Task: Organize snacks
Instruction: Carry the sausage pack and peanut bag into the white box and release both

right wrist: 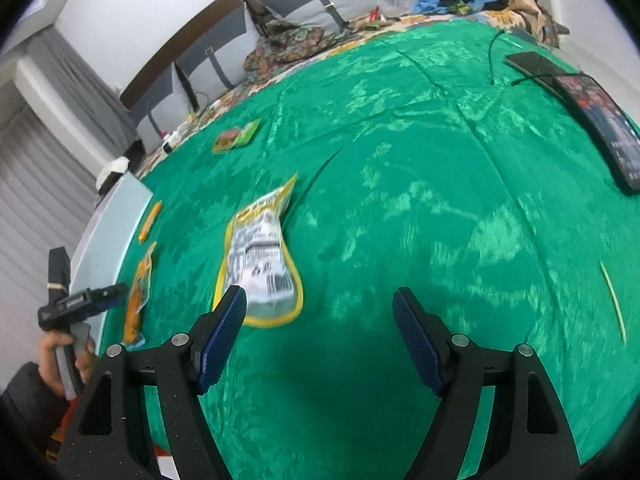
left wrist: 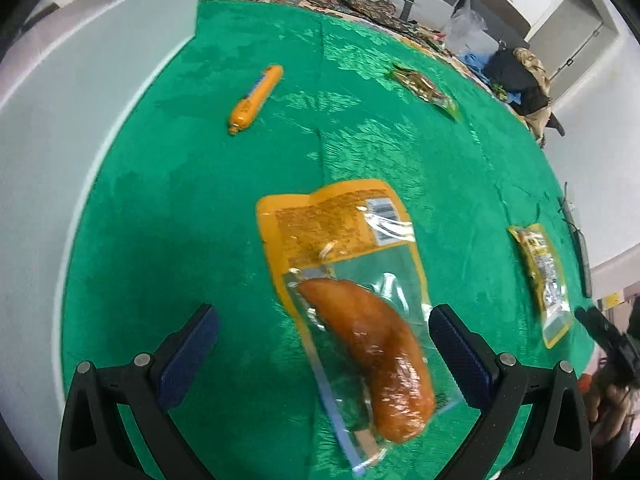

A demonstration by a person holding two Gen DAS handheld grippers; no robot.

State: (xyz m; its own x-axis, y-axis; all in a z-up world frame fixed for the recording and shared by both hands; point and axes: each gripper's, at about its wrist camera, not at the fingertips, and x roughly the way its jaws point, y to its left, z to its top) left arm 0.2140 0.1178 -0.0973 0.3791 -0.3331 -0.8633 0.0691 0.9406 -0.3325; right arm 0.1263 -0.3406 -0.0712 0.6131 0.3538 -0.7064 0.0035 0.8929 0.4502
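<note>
left tool (left wrist: 322, 346): jaws wide, empty, over sausage pack (left wrist: 356, 288)
right tool (right wrist: 320, 336): jaws wide, empty, yellow-rimmed pouch (right wrist: 260, 268) just ahead of its left pad
progress: looks barely started, all four snacks lie loose on the green cloth (right wrist: 420, 200)
farther out: orange stick sausage (left wrist: 256, 98) near pale bin (left wrist: 80, 140); small green packet (left wrist: 426, 88) beyond
obstacles: none near; phones (right wrist: 592, 112) well apart at the cloth's edge

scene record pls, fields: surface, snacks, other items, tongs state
surface: green cloth
snacks: chicken-leg pack; orange sausage stick; yellow-edged pouch; small green packet
other items: pale bin; phones
left tongs: open, over the chicken-leg pack, not gripping
right tongs: open, empty
</note>
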